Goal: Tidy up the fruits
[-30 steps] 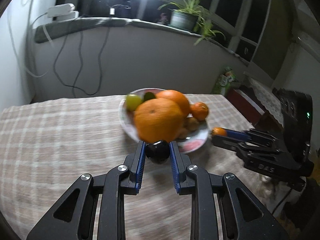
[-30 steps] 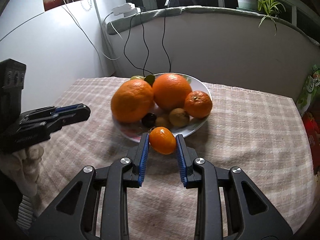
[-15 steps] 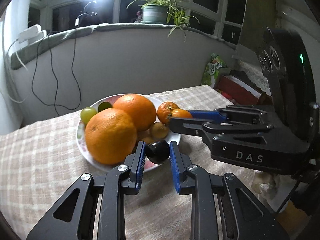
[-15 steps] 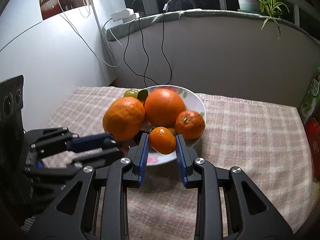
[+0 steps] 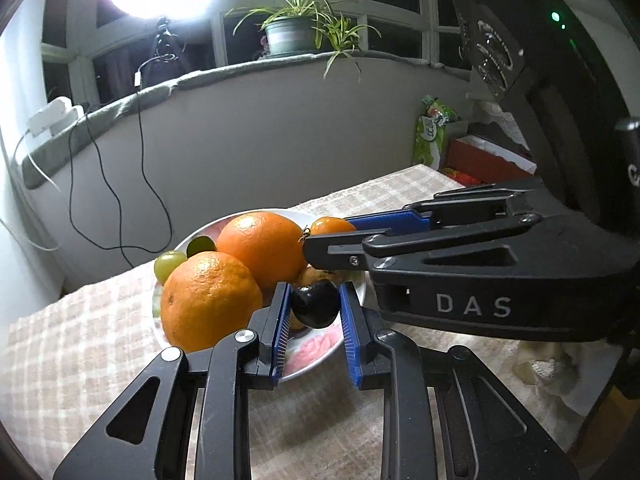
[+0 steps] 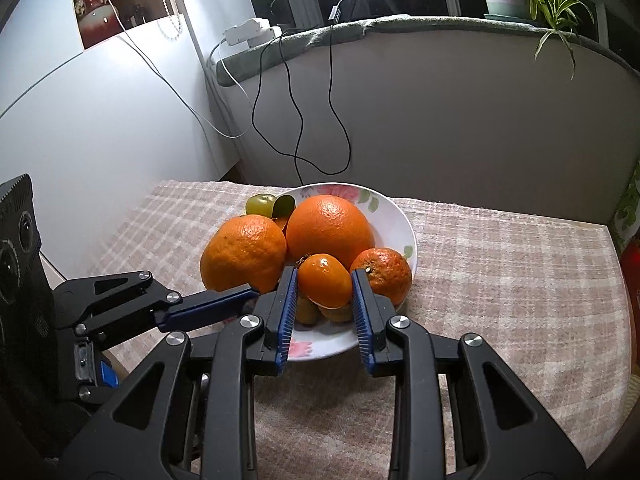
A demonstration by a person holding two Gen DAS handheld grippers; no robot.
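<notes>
A white flowered plate (image 6: 394, 216) on the checked tablecloth holds two big oranges (image 6: 328, 230) (image 6: 244, 252), a mandarin (image 6: 384, 274), a green grape (image 6: 260, 203) and small brown fruits. My left gripper (image 5: 314, 307) is shut on a dark plum (image 5: 314, 307) over the plate's near rim. My right gripper (image 6: 324, 280) is shut on a small orange tomato-like fruit (image 6: 324, 280) above the plate's front. The right gripper also shows in the left wrist view (image 5: 332, 232), crossing over the plate. The left gripper's fingers (image 6: 208, 308) reach in from the left in the right wrist view.
The tablecloth (image 6: 500, 280) covers the table up to a grey curved wall with hanging cables (image 6: 296, 120). A potted plant (image 5: 288, 36) stands on the sill. A green bag (image 5: 434, 136) and a red box (image 5: 488, 160) lie beyond the table's right edge.
Both grippers have moved in over the plate with their fruits still held. The right gripper now crosses close above the left one.
</notes>
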